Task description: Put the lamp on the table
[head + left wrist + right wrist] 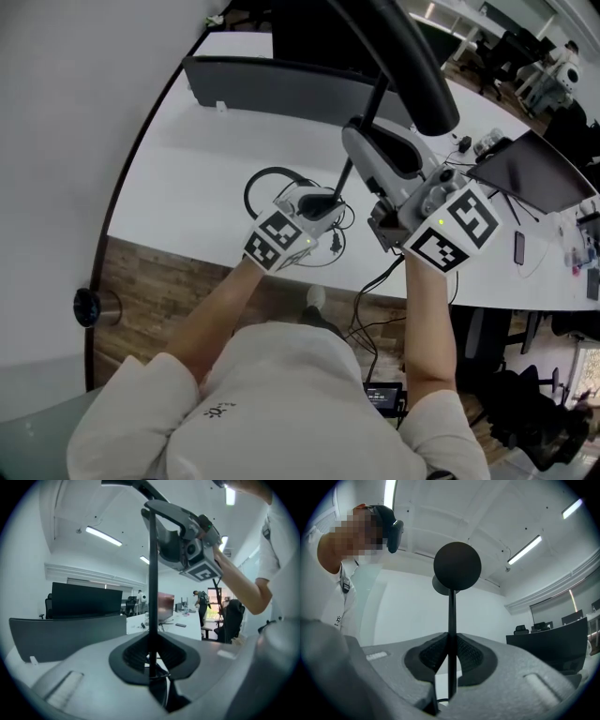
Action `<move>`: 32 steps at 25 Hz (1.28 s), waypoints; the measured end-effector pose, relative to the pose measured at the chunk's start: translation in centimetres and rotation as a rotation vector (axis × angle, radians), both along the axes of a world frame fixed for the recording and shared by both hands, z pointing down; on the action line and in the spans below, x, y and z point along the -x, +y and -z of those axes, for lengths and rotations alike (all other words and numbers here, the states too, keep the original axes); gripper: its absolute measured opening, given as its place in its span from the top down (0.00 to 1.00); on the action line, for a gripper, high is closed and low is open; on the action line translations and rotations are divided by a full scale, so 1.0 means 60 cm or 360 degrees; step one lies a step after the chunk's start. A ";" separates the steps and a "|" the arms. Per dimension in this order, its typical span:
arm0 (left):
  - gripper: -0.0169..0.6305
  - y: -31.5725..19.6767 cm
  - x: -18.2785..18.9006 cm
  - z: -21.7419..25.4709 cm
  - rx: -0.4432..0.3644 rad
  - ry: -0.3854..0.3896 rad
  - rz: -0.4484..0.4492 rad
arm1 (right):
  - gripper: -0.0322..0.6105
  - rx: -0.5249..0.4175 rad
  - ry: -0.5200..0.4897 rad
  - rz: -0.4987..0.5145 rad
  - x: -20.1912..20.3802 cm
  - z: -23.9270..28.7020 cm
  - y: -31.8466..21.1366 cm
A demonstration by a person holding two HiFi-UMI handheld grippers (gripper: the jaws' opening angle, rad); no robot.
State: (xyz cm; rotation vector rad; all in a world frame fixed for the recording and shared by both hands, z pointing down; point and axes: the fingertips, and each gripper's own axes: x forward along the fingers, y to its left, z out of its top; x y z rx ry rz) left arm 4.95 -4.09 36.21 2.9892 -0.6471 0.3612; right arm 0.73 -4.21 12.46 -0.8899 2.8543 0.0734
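Thin black metal-stemmed lamp (152,583) is being held upright over the near edge of the white table (187,178); whether it's touching down can't be told. Setting down and letting go are pending. Left gripper (151,656) is clamping the stem low, right gripper (451,653) clamping it higher.

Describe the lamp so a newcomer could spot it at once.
Start at the long white table, near its front edge. The lamp is the thin black stem clamped by the left gripper and right gripper, topped by a round black head. Unlike the black cable coiled beside it, it rises straight.
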 end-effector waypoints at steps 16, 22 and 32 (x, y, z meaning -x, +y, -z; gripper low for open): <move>0.90 -0.121 -0.078 -0.013 0.0029 -0.0040 0.0189 | 0.88 0.0021 -0.0033 0.0219 -0.083 -0.012 -0.123; 0.90 -0.158 -0.095 -0.025 0.0041 -0.0053 0.0248 | 0.88 0.0025 -0.0032 0.0283 -0.099 -0.024 -0.159; 0.90 -0.185 -0.110 -0.047 0.0074 -0.0062 0.0271 | 0.88 0.0049 -0.0041 0.0330 -0.107 -0.045 -0.194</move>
